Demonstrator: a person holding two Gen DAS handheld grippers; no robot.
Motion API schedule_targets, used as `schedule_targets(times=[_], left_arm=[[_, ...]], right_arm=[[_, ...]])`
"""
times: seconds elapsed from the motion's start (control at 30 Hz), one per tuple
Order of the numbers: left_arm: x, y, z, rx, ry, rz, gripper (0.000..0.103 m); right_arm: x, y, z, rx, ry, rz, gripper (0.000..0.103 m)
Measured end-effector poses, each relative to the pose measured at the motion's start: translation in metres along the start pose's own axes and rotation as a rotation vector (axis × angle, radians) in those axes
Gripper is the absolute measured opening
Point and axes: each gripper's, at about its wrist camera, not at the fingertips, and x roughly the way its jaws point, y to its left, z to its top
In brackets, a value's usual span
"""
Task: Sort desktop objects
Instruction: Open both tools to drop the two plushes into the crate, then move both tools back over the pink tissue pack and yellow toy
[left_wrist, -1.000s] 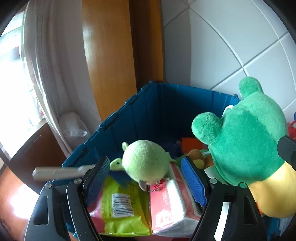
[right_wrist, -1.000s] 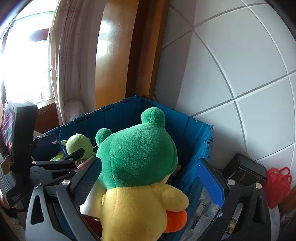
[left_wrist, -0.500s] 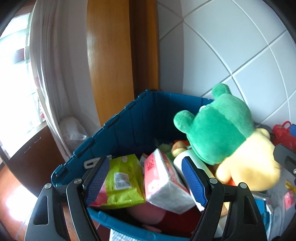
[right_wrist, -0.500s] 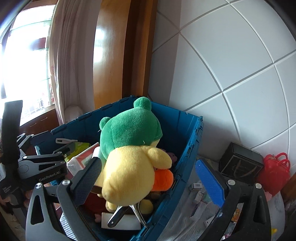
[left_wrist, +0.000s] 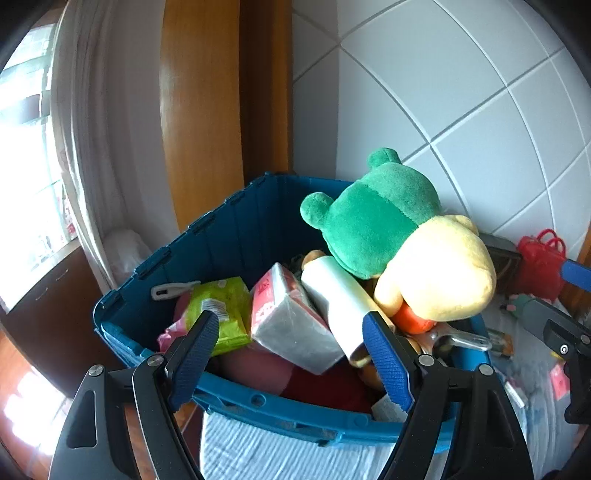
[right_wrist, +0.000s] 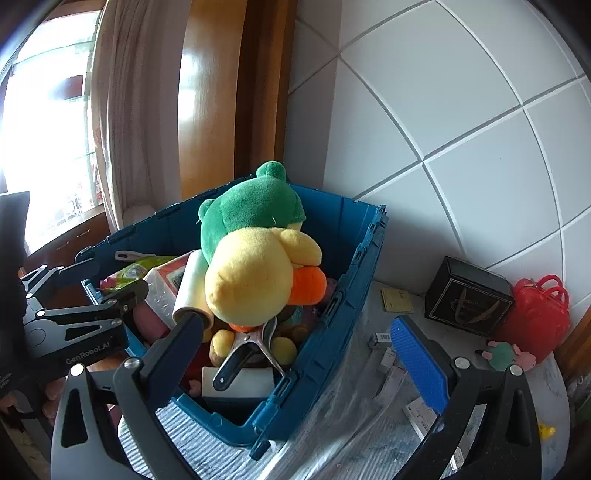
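Left gripper (left_wrist: 291, 350) held with jaws wide apart and nothing between them, just in front of the near rim of a blue crate (left_wrist: 236, 229). Crate heaped full: green and yellow plush toy (left_wrist: 399, 236) lying on top at the right, white roll (left_wrist: 340, 299) leaning beneath it, red and white tissue pack (left_wrist: 291, 317) beside that, green packet (left_wrist: 221, 310) further left. Red bag (left_wrist: 539, 262) well off to the right against the tiled wall (left_wrist: 461, 92).
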Motion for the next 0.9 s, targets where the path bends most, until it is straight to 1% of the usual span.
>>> schedule_targets(times=[0.13,0.3,0.6,0.9], left_arm=[[-0.011,-0.009,-0.009,-0.004,-0.007,-0.002,0.080],[-0.024,-0.032,-0.019,0.005,-0.015,0.007,0.080],[-0.051,-0.097,-0.042,0.029,-0.004,-0.011,0.080],[-0.086,-0.178,-0.075,0.071,0.014,-0.040,0.080]], right_arm=[[-0.009,-0.010,-0.013,0.008,0.002,0.007,0.103],[-0.021,-0.032,-0.034,0.031,0.013,0.021,0.103],[-0.053,-0.080,-0.068,0.048,0.017,0.018,0.103],[-0.100,-0.149,-0.121,0.090,0.030,-0.011,0.103]])
